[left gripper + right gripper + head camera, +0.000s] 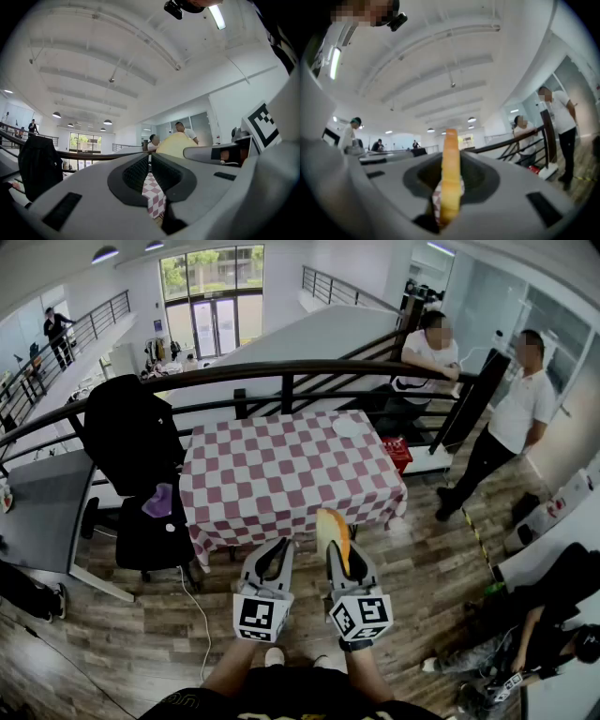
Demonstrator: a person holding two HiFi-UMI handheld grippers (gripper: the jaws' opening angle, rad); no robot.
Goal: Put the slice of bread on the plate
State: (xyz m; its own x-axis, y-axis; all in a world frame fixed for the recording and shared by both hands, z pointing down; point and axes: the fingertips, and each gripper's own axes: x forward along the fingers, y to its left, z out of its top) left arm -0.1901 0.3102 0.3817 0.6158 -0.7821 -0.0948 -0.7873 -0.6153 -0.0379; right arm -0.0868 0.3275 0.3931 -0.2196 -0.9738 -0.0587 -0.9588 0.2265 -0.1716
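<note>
Only your head view lays out the table (272,474) in its checked cloth, with the railing (281,371) behind it and a black chair (131,437) at its left; the gripper views catch just a sliver of that cloth. Your left gripper (279,546) hangs just short of the table's near edge, and the left gripper view shows its fingers together with nothing between them. Beside it, your right gripper (339,544) is clamped on the bread (330,531), which the right gripper view shows edge-on, upright between the fingers and poking past their tips. The plate (349,427) sits near the table's far right corner, well apart from the bread, and shows in the head view alone.
</note>
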